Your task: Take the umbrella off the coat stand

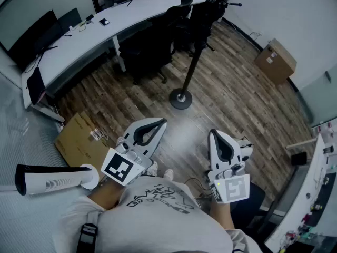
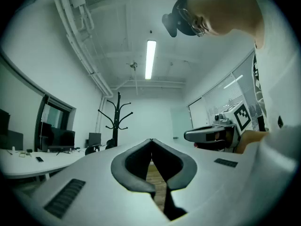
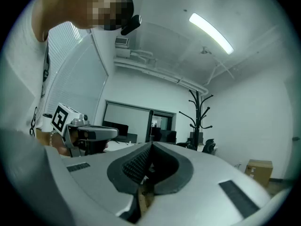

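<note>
Above the wood floor (image 1: 237, 99), left tool (image 1: 161, 122) and right tool (image 1: 212, 133) both closed, empty, well apart from the coat stand (image 1: 194, 62).

A curved white desk (image 1: 79, 36) ran along the wall, black office chairs (image 1: 150, 49) just beside it. A cardboard box (image 1: 275, 61) stood well apart on the wooden floor (image 1: 237, 104).
</note>
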`<action>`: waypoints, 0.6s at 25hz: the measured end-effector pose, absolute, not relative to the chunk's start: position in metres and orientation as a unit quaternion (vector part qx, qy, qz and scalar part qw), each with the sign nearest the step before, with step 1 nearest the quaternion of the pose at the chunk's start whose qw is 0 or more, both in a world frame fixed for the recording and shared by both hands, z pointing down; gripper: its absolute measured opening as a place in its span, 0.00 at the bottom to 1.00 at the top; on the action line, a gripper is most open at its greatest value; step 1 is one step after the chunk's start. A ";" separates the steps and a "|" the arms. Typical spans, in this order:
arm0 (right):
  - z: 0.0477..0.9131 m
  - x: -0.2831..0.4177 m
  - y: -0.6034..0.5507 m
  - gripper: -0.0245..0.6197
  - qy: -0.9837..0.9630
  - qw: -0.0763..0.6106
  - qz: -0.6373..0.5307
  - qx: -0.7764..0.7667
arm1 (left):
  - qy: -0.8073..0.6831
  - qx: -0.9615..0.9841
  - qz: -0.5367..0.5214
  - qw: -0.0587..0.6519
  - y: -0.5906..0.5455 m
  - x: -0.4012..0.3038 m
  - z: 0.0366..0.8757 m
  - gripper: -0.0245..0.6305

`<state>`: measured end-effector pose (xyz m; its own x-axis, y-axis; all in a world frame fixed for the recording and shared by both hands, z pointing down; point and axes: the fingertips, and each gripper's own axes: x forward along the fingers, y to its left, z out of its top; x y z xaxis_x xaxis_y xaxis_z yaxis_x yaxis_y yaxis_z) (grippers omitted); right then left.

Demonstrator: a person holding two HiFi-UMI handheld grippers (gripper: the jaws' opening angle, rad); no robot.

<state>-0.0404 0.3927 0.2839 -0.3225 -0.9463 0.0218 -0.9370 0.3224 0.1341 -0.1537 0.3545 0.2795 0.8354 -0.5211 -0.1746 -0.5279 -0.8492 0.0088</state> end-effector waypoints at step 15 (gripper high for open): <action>0.295 -0.083 0.352 0.05 -0.805 0.040 -0.034 0.591 | 0.259 -0.962 0.088 0.011 0.318 -0.194 0.292 0.07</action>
<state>-0.0826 0.3515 0.2947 -0.2979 -0.9543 0.0241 -0.9490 0.2988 0.1011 -0.1939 0.3176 0.2918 0.8506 -0.4958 -0.1751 -0.4998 -0.8658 0.0239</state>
